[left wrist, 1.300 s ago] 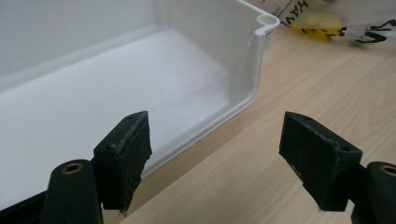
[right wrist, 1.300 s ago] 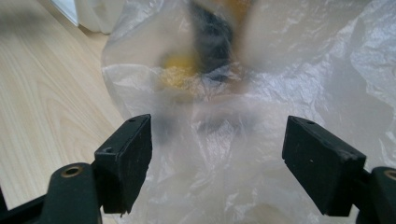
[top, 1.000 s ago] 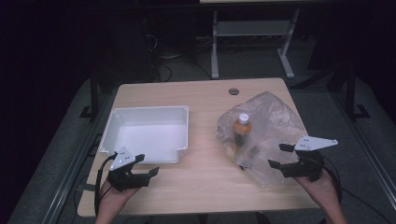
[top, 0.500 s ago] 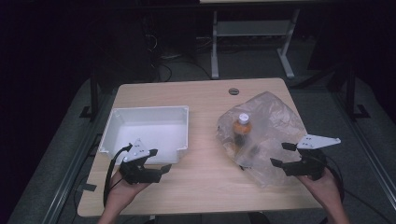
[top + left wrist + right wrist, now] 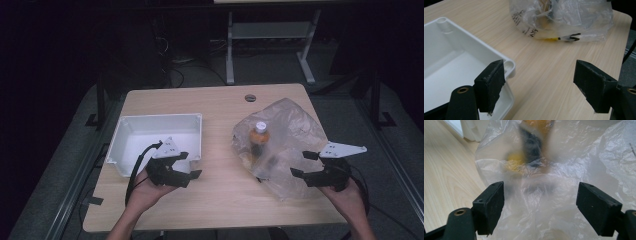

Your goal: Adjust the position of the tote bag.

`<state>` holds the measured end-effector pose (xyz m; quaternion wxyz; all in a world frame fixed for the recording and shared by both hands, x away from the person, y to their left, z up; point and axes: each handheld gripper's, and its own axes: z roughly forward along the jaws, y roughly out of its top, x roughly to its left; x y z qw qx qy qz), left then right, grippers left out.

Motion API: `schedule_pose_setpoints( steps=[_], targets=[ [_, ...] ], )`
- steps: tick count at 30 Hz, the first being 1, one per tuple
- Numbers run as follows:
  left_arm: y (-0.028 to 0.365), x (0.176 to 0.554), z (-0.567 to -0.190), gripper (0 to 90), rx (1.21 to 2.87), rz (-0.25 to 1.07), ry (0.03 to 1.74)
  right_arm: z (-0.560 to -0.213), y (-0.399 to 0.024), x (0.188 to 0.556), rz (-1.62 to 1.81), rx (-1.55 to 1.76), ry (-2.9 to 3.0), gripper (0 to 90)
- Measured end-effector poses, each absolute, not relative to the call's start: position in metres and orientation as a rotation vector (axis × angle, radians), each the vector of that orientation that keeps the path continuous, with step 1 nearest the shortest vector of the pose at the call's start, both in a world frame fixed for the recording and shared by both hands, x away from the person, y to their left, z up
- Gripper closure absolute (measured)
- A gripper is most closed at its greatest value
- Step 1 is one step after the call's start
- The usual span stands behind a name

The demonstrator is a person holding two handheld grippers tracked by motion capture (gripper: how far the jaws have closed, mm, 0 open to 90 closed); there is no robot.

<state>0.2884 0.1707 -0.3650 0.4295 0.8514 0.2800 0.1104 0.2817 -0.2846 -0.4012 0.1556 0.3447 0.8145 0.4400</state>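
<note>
A clear plastic bag [image 5: 295, 125] lies on the right half of the table, with a white-capped bottle of brown drink [image 5: 258, 137] inside it. A white plastic tray [image 5: 129, 132] sits on the left. My left gripper [image 5: 189, 165] is open at the tray's near right corner, its jaws pointing right toward the bag. In the left gripper view, one jaw hangs over the tray's corner [image 5: 509, 66] and the bag [image 5: 574, 15] lies ahead. My right gripper [image 5: 302, 164] is open at the bag's near right edge. In the right gripper view, crumpled film [image 5: 544, 195] lies between its jaws.
Bare wooden tabletop [image 5: 225, 195] stretches between the tray and the bag and along the front edge. A round cable hole [image 5: 250, 97] sits near the far edge. Blurred yellow and dark contents [image 5: 529, 150] show through the bag. A yellow and black item [image 5: 564, 38] lies at its bottom.
My left gripper has moved right and slightly forward, from the table's front left to the tray's near right corner. The right gripper has barely shifted.
</note>
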Motion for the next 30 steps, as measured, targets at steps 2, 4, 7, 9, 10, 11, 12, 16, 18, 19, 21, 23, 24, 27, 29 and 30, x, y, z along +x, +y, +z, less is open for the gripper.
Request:
schedule_pose_setpoints(
  steps=[2, 4, 7, 9, 10, 11, 12, 16, 18, 19, 21, 23, 24, 27, 29, 30],
  targets=[
    [0.166, 0.292, -0.364, 24.6, 2.125, 0.261, 0.690, -0.401, -0.284, 0.282, 1.262, 0.988, 2.330, 21.5],
    [0.160, 0.296, -0.362, 24.6, 2.138, 0.256, 0.674, -0.401, -0.283, 0.283, 1.261, 0.986, 2.332, 21.5],
    [0.151, 0.302, -0.359, 24.6, 2.154, 0.250, 0.650, -0.402, -0.282, 0.283, 1.258, 0.987, 2.339, 21.5],
    [0.144, 0.305, -0.356, 24.8, 2.159, 0.243, 0.646, -0.402, -0.281, 0.283, 1.251, 0.981, 2.343, 21.5],
    [0.141, 0.306, -0.355, 24.8, 2.168, 0.248, 0.634, -0.402, -0.281, 0.283, 1.251, 0.976, 2.341, 21.5],
    [0.138, 0.308, -0.353, 24.9, 2.180, 0.250, 0.621, -0.402, -0.281, 0.283, 1.251, 0.979, 2.342, 21.5],
    [0.134, 0.310, -0.352, 24.9, 2.177, 0.245, 0.617, -0.401, -0.282, 0.283, 1.252, 0.980, 2.342, 21.5],
    [0.120, 0.316, -0.346, 25.3, 2.193, 0.243, 0.589, -0.402, -0.283, 0.284, 1.250, 0.978, 2.340, 21.5],
    [0.114, 0.320, -0.344, 25.3, 2.206, 0.244, 0.572, -0.402, -0.284, 0.283, 1.244, 0.985, 2.342, 21.5],
    [0.109, 0.322, -0.343, 25.3, 2.208, 0.237, 0.571, -0.402, -0.284, 0.283, 1.247, 0.981, 2.339, 21.6],
    [0.104, 0.325, -0.342, 25.9, 2.212, 0.234, 0.560, -0.402, -0.286, 0.282, 1.249, 0.983, 2.338, 21.6],
    [0.098, 0.328, -0.340, 26.0, 2.224, 0.236, 0.547, -0.402, -0.286, 0.283, 1.250, 0.977, 2.335, 21.6],
    [0.095, 0.329, -0.339, 26.0, 2.225, 0.236, 0.540, -0.402, -0.286, 0.283, 1.250, 0.977, 2.335, 21.6],
    [0.085, 0.332, -0.336, 27.1, 2.225, 0.230, 0.528, -0.401, -0.287, 0.282, 1.250, 0.978, 2.332, 21.7],
    [0.080, 0.335, -0.335, 27.1, 2.226, 0.220, 0.520, -0.401, -0.287, 0.282, 1.248, 0.977, 2.332, 21.7],
    [0.077, 0.336, -0.335, 27.1, 2.227, 0.218, 0.517, -0.401, -0.287, 0.282, 1.250, 0.988, 2.333, 21.7]
  ],
)
